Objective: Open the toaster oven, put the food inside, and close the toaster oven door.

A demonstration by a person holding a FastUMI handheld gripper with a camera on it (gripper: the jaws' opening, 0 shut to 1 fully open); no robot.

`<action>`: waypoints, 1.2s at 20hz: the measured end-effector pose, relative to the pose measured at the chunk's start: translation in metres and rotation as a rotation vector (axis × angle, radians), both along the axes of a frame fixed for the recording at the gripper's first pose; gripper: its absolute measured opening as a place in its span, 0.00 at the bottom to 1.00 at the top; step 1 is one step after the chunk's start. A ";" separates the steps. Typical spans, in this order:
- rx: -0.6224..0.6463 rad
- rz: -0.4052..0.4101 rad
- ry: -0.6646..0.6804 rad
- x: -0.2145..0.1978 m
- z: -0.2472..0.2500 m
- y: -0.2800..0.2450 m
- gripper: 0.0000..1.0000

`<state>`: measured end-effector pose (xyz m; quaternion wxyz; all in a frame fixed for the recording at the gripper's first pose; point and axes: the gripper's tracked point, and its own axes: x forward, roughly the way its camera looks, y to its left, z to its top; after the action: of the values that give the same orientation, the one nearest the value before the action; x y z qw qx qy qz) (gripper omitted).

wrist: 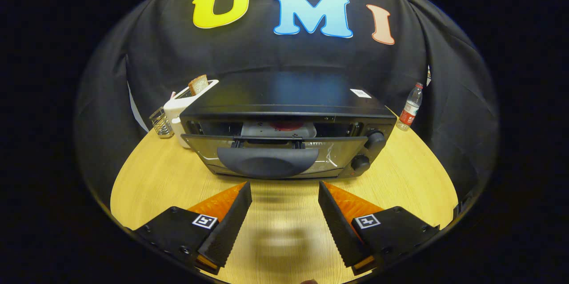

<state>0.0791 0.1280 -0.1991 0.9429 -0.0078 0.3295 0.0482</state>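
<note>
The two-finger gripper, with black ribbed pads and orange sides, hangs over the pale wooden round table with its fingers spread wide and nothing between them. Just ahead of the fingertips stands the black toaster oven, facing the gripper. Its glass door is tilted part-way out at the top, leaving a gap along the upper edge, and the broad dark curved handle sits on the door's middle, directly in line with the space between the fingers. Through the gap a light-coloured tray with something red on it shows inside the oven; what the red food is cannot be told. Two round black knobs sit one above the other on the oven's right end. Behind the oven's left corner stands a white pop-up toaster with a brown slice of bread sticking up from its slot, and beside it a small wire holder. A clear plastic bottle with a red label stands beyond the oven's right side, near the table's edge
</note>
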 end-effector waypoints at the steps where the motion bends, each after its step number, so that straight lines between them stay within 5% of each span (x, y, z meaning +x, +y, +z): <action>1: 0.008 -0.003 -0.027 0.006 0.003 0.001 0.96; 5: 0.042 -0.001 -0.109 0.014 0.033 -0.003 0.96; 11: 0.031 0.048 -0.244 -0.028 0.083 -0.015 0.96; 19: 0.076 -0.034 -0.400 -0.085 0.149 -0.085 0.96; 24: 0.160 -0.106 -0.349 -0.104 0.129 -0.141 0.96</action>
<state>-0.0248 -0.0132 -0.0696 0.9845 0.0763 0.1563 0.0223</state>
